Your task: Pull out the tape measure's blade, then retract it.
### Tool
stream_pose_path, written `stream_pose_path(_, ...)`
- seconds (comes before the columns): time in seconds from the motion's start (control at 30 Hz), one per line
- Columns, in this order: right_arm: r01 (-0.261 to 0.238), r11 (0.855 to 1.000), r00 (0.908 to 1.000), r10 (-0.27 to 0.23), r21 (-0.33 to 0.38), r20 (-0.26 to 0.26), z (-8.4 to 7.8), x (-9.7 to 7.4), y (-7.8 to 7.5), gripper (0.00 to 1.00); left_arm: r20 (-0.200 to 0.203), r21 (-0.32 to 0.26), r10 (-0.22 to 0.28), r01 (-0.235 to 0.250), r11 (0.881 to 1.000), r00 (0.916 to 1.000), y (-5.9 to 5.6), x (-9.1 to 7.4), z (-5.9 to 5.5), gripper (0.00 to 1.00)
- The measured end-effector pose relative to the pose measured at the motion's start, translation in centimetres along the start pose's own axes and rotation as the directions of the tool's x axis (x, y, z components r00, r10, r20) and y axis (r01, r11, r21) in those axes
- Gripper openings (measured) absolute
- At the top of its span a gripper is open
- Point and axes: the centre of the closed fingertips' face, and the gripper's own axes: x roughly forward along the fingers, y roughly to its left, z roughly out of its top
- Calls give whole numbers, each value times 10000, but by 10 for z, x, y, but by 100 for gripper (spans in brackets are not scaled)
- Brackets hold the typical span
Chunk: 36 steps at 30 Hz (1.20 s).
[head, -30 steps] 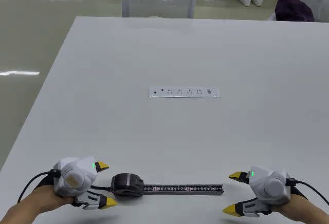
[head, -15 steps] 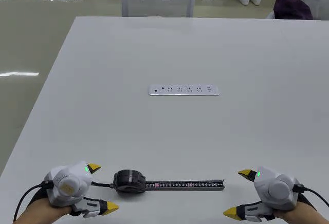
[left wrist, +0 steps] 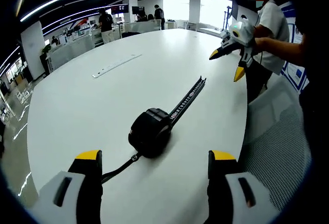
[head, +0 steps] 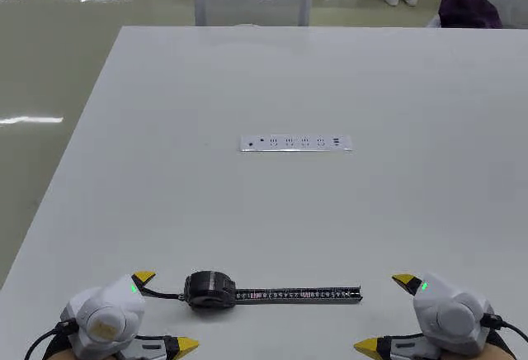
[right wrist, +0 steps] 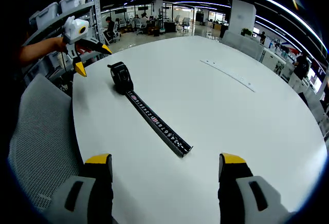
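Left claw [head: 163,311], right claw [head: 385,313] drawn back from tape measure [head: 208,289]; blade [head: 297,295] unmoved.

Black tape measure [head: 208,289] on white table near front edge, blade [head: 299,296] pulled out flat rightward.

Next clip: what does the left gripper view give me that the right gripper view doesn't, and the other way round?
Left gripper view: the tape measure's case up close, its black strap trailing toward the camera, and the right gripper open beyond the tip of the blade. Right gripper view: the hooked end nearest, numerals legible along the blade, and the left gripper open near the case. Shared: the blade lying extended on the white table, with the power strip farther off.
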Motion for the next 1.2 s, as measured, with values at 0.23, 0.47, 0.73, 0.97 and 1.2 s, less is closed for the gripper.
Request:
stream_pose_path(0.23, 479, 9985, 9987, -484, 279, 188, 2, -8, 4, 89, 101, -509, 297, -292, 9983, 9995, -7, -8, 0, 92)
stream_pose_path(0.47, 589, 9977, 9978, -599, 332, 290, 4, -12, 15, 93, 191, -849, 574, -555, 9948, 9982, -15, -13, -1, 99)
stream_pose_path(0.73, 630, 9965, 9964, -660, 556, 540, 7, -15, 25, 95, 316, -1156, 791, -750, 9905, 9964, -23, -16, 1, 99)
stream_pose_path(0.97, 590, 9960, 9965, -628, 674, 558, 8, -17, 34, 95, 455, -1374, 1063, -992, 9855, 9933, -26, -19, 3, 99)
stream_pose_path(1.2, 632, 9947, 9955, -686, 808, 660, 14, -17, 41, 95, 586, -1728, 1293, -1175, 9779, 9899, -31, -22, 8, 99)
